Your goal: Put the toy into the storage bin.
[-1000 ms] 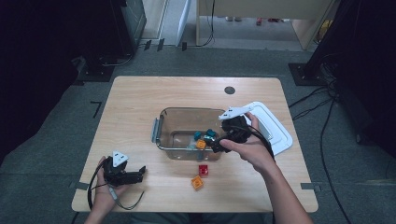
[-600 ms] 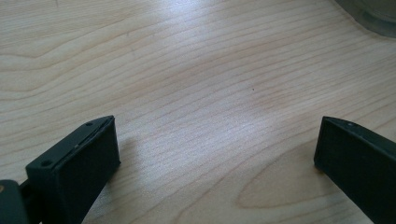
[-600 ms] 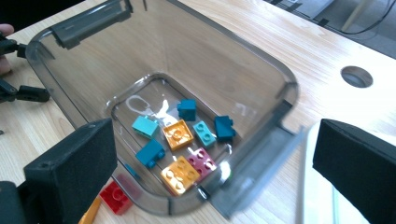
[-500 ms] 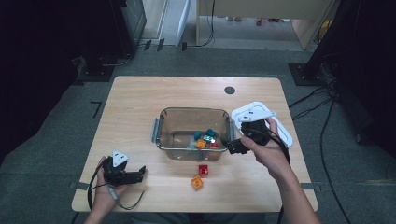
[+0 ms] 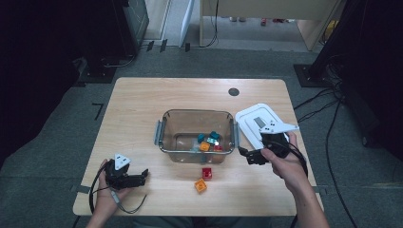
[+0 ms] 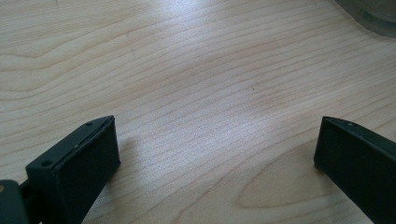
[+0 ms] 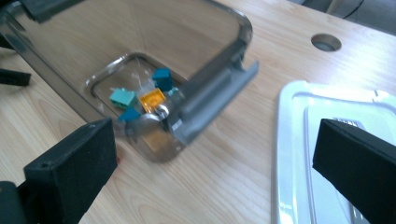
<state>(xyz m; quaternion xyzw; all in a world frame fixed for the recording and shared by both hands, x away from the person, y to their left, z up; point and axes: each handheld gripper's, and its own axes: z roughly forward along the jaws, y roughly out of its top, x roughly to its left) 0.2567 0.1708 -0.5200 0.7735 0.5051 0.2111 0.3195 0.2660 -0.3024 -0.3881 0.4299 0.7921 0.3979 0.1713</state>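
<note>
The container [image 5: 197, 135] sits mid-tabletop [image 5: 142, 109] with small blocks [image 5: 208, 141] inside, a white lid [image 5: 254, 121] beside it. The right gripper [image 5: 252, 156] hovers just beside its right end, fingers wide and empty. The left gripper [image 5: 138, 178] rests near the front-left corner, fingers wide.

Each black gripper, left [image 5: 124, 176] and right [image 5: 259, 154], is topped by a grey three-cornered plate, trailed by a black cable, with square matte jaws.
</note>
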